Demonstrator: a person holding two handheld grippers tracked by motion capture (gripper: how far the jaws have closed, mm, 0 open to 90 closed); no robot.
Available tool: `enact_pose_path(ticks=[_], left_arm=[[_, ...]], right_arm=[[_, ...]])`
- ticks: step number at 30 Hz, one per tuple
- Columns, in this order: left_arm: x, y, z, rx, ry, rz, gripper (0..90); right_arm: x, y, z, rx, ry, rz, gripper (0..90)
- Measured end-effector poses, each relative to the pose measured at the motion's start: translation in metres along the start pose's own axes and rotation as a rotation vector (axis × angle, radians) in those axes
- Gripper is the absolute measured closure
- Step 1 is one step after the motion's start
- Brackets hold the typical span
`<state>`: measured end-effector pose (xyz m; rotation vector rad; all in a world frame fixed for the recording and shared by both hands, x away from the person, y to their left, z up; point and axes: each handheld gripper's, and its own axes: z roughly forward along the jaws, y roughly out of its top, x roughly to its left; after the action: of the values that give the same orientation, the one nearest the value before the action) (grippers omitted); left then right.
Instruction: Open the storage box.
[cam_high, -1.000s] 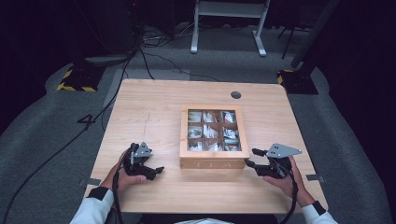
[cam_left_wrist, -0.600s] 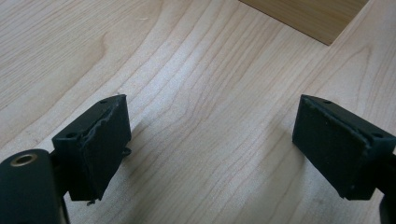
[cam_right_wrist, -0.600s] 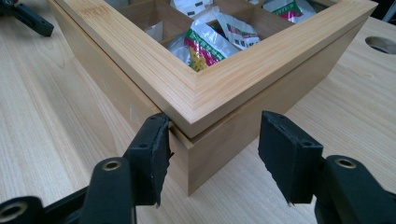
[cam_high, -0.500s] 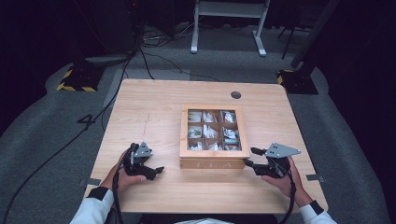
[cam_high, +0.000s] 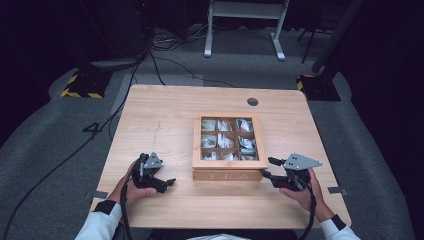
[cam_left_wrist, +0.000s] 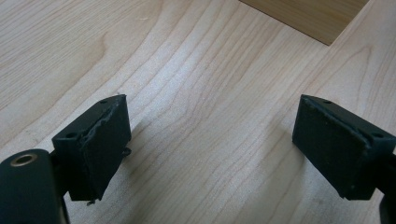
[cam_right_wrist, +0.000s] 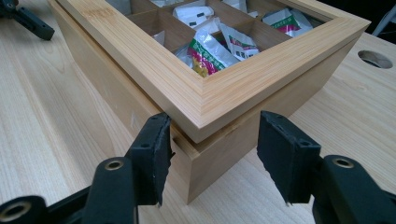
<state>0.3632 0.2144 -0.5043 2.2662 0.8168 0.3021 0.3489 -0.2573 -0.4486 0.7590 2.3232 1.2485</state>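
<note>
Open right gripper (cam_right_wrist: 212, 158) straddles the tea box (cam_right_wrist: 205, 100) near corner, lid seam between its jaws

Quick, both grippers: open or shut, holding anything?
Left gripper: open, holding nothing, over bare table.
Right gripper: open, jaws either side of the tea box corner, not clamped.

Print on the tea bags (cam_right_wrist: 210, 49) too small to read. Tea box (cam_right_wrist: 196, 98) far side cut off at right gripper view's top edge; in left gripper view only its corner (cam_left_wrist: 308, 16) shows.
</note>
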Motion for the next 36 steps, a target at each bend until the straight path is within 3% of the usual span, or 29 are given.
enact_pose_path(ticks=[36], left_arm=[[0.0, 0.0, 0.0, 0.001, 0.004, -0.004, 11.8]], right_arm=[[-0.001, 0.022, -0.008, -0.063, -0.013, -0.032, 44.1]])
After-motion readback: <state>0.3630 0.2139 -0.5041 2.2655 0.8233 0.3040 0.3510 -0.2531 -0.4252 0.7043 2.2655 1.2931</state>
